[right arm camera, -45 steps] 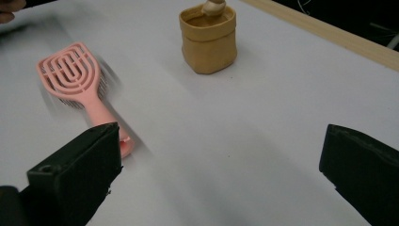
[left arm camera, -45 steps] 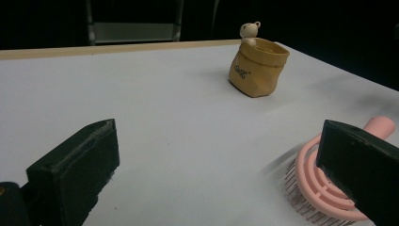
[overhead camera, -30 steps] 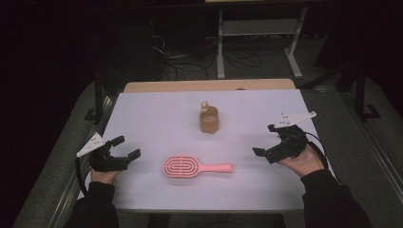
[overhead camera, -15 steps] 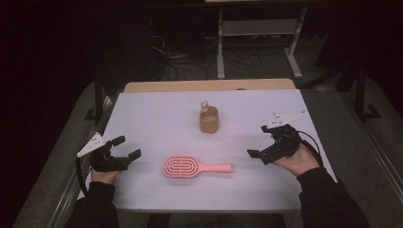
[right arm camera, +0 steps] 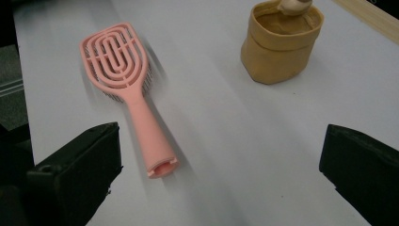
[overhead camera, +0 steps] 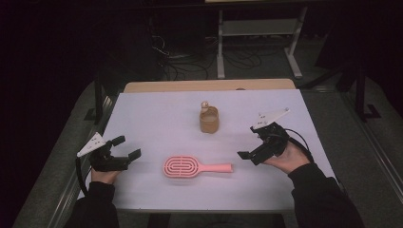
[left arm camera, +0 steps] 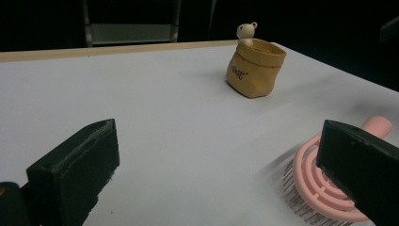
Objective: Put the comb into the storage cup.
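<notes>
Pink hairbrush [overhead camera: 197, 167] flat on white table [overhead camera: 157, 114], between left gripper [overhead camera: 124, 151] and right gripper [overhead camera: 250, 153], both agape, empty.

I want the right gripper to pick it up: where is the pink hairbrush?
In the high view the pink hairbrush lies flat on the table's near middle, handle pointing toward the right gripper, nearer than the tan pouch.

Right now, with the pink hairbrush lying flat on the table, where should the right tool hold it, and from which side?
Probably the handle: it is slim and straight and points toward the right tool, whose jaws stand open. Come from that end, jaws across the handle; the hairbrush head is wide and lies bristles down.
</notes>
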A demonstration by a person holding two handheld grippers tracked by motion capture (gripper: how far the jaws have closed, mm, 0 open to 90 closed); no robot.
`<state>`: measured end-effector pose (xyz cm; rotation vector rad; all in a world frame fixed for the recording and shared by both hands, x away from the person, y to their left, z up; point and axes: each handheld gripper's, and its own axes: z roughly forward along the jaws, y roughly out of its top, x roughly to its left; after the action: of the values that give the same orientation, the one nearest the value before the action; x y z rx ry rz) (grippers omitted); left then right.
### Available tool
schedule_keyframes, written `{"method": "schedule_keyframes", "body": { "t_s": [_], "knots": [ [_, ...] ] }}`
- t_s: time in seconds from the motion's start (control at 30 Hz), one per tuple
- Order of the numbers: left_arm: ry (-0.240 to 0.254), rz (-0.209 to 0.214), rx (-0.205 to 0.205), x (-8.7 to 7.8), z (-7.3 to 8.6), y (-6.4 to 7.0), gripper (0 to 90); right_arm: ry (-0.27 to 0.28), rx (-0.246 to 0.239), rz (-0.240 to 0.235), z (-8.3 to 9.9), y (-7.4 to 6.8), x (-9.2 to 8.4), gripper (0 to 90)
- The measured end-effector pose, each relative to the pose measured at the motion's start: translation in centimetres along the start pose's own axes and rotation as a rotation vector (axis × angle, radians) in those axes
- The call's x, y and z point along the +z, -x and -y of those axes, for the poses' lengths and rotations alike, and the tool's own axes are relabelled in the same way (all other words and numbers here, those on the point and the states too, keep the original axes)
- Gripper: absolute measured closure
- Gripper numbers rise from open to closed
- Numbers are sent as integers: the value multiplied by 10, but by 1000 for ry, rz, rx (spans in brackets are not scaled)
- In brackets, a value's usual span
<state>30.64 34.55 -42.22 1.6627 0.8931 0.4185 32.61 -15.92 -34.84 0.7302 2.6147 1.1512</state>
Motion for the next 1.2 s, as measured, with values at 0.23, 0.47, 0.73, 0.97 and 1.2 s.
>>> {"method": "schedule_keyframes", "body": {
  "t_s": [0.23,0.47,0.73,0.97,1.2],
  "knots": [
    [1,0,0,0,0,0,0,-31,-33,-15,-9,-6,9,0],
    [-1,3,2,0,0,0,0,-60,-64,-33,-14,-12,18,0],
    [-4,5,4,1,0,0,0,-96,-92,-55,-16,-17,29,0],
    [-5,6,4,1,0,0,0,-123,-109,-78,-20,-24,42,0],
    [-5,9,4,1,0,0,0,-151,-137,-97,-23,-31,54,0]
  ]
}}
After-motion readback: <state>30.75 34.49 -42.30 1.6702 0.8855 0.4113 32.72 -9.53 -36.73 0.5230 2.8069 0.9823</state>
